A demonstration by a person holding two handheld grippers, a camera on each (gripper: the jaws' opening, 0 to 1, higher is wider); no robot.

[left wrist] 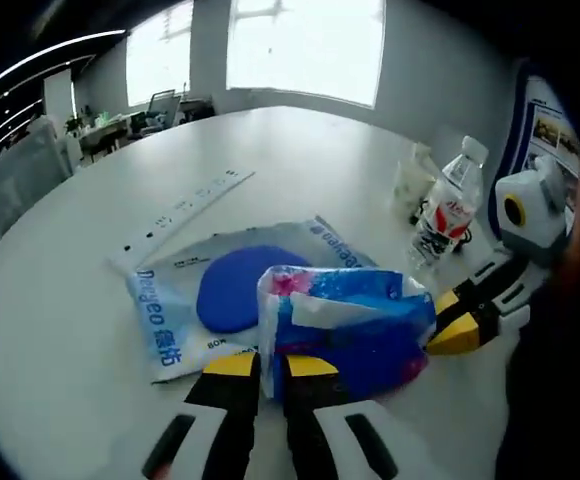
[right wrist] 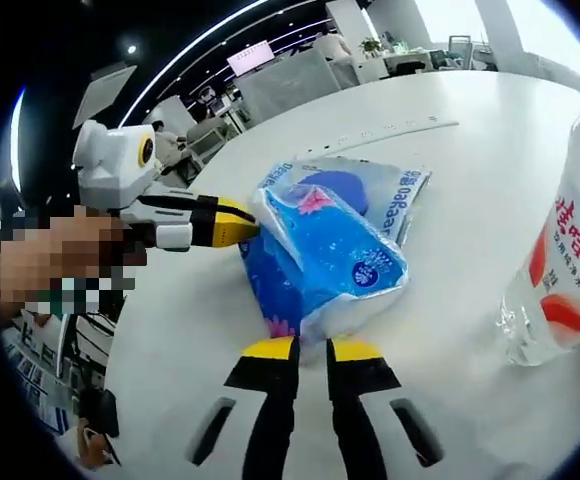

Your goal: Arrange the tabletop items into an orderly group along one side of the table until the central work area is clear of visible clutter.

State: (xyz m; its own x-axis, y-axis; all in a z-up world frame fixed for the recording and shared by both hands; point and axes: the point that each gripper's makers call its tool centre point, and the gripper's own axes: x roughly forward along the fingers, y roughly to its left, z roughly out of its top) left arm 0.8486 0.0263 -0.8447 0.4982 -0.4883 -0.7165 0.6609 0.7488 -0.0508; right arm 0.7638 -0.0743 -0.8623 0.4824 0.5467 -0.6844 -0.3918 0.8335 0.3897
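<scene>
At the centre of the left gripper view, the left gripper (left wrist: pixel 272 366) pinched the crinkled blue plastic tissue pack (left wrist: pixel 345 325) over the flat blue-and-white packet (left wrist: pixel 185 300). The right gripper (right wrist: pixel 313 348), jaws pressed together, touched its end. Judged step: gathering; next, carry it toward the clear plastic water bottle (left wrist: pixel 447 208).

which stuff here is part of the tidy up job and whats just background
Part of the job:
- blue plastic tissue pack, left hand-held gripper pinching its edge
- flat pale-blue packet with a blue disc
- clear plastic water bottle with red label
- long white ruler strip

Background:
- office desks by the windows
</scene>
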